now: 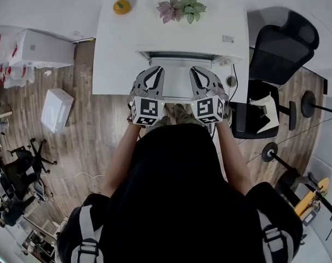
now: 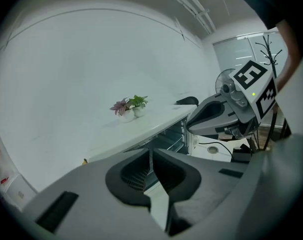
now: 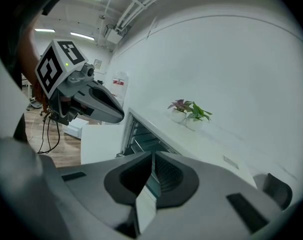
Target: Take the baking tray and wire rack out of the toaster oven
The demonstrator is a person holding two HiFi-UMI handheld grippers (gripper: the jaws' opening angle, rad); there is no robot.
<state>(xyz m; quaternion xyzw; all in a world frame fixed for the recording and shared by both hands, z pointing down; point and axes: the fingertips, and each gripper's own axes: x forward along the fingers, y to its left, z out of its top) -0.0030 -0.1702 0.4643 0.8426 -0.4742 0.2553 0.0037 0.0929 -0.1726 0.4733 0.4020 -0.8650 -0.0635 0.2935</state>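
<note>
White toaster oven (image 1: 210, 34) is standing open in the head view, with the left gripper (image 1: 154, 73) and right gripper (image 1: 199, 71) hovering at its door. In the left and right gripper views, both jaw pairs are meeting, empty. The wire rack (image 2: 171, 137) is sitting inside the oven; the baking tray is indistinguishable. Spread the jaws before entering level.

White table (image 1: 114, 64) with toaster oven (image 1: 210, 32) and small orange object (image 1: 122, 7)

Both arms reach forward, the left claw (image 1: 158, 70) and right claw (image 1: 194, 70) side by side, jaws together.
</note>
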